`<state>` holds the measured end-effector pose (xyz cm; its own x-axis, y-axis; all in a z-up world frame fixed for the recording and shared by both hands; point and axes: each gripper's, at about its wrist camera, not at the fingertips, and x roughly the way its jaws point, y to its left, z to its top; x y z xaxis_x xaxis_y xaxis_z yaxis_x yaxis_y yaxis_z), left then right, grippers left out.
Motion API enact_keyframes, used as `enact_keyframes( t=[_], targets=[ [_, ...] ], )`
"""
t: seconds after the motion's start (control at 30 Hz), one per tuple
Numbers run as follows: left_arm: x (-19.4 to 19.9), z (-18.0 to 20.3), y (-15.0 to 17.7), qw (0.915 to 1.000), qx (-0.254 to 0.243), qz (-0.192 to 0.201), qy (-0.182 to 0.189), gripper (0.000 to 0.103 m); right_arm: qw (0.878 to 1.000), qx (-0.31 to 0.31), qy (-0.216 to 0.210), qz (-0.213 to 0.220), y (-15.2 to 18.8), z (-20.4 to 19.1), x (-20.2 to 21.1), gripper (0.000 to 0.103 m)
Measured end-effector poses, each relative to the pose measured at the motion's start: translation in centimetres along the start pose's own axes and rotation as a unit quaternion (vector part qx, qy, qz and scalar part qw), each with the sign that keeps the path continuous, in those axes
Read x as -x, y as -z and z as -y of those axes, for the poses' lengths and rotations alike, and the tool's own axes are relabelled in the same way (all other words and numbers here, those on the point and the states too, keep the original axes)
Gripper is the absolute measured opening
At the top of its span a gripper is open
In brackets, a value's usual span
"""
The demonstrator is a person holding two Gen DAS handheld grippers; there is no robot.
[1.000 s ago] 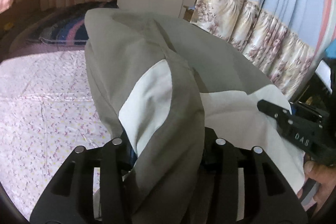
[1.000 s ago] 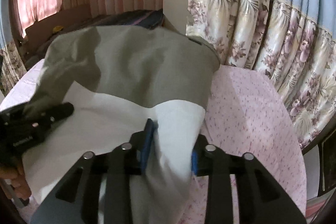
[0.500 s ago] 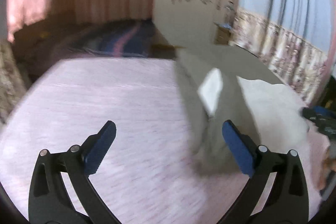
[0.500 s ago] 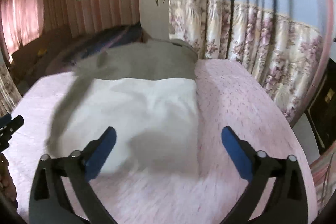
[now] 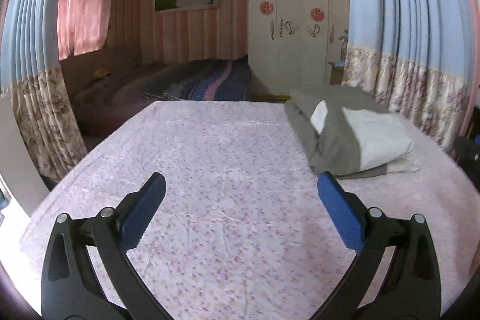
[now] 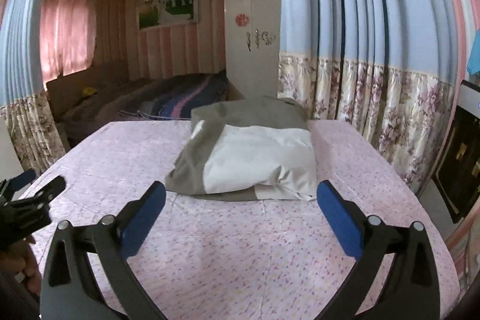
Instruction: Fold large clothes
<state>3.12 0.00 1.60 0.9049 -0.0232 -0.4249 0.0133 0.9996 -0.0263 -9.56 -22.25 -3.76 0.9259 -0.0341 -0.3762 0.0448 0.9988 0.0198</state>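
A grey and white garment [image 6: 252,152] lies folded in a thick bundle on the pink flowered bedspread [image 6: 240,260], toward the far right side of the bed. In the left wrist view the same garment [image 5: 345,134] sits to the right, beyond the fingers. My left gripper [image 5: 241,194] is open, well back from the cloth, with nothing between its blue pads. My right gripper [image 6: 241,197] is open too, just short of the bundle's near edge, and holds nothing. The left gripper also shows at the left edge of the right wrist view [image 6: 30,191], with a hand below it.
Flowered blue curtains [image 6: 375,86] hang close along the right of the bed. A white wardrobe [image 5: 294,29] stands behind it. A second bed with a dark striped blanket [image 5: 207,83] lies beyond the far edge. A dark cabinet [image 6: 462,167] is at the far right.
Both grippers let go of the garment, opened wide and pulled back from it. The garment dropped onto the bed and now lies as a folded bundle.
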Motion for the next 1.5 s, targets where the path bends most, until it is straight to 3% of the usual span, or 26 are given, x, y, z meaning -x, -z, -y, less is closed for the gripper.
enact_keyframes(
  t=[0.77,1.03,1.5],
  targets=[
    [6.0,-1.9,-0.7,0.9990,0.012,0.039,-0.017,0.100,1.000,0.013,0.012,0.016,0.0,1.2,5.4,0.101],
    [4.6,-0.3,-1.1,0.9981,-0.022,0.047,-0.032,0.100,1.000,-0.013,0.021,0.011,0.3,3.1,3.8,0.101],
    [-0.3,-0.4,-1.8,0.9989,-0.020,0.028,-0.033,0.100,0.999,-0.010,0.038,-0.017,0.3,3.7,-1.5,0.101]
  ],
)
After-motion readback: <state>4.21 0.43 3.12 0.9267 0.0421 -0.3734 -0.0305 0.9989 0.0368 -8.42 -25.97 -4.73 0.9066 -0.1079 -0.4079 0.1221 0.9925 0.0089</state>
